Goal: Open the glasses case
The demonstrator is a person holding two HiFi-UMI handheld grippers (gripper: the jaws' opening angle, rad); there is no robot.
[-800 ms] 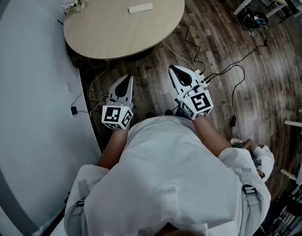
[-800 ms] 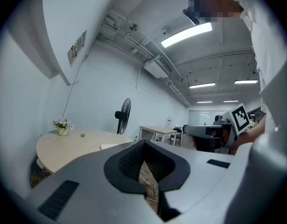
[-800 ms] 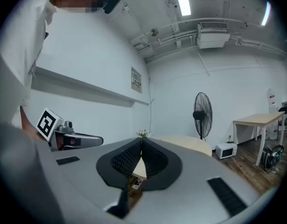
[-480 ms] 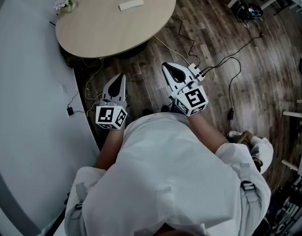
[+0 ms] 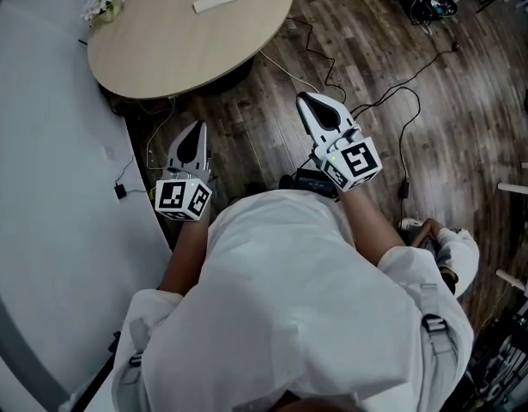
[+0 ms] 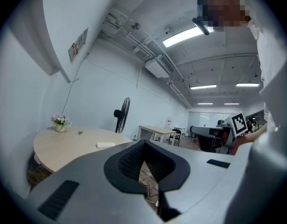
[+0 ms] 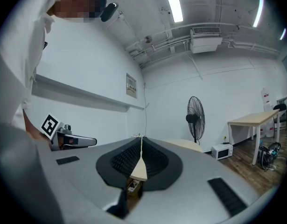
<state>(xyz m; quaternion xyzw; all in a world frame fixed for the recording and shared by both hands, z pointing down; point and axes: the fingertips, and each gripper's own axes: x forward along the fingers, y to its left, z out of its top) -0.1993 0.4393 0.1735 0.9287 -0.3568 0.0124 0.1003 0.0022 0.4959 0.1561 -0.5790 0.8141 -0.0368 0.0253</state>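
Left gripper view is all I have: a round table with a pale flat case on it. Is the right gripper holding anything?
Observer: No. The right gripper view shows the right gripper with its jaws together and nothing between them.
Operator: Am I at the table yet?
Observer: Not yet. In the head view the left gripper hangs over the floor, short of the table.
Operator: And the case?
Observer: From above, the case lies on the table's far half, beyond both grippers.
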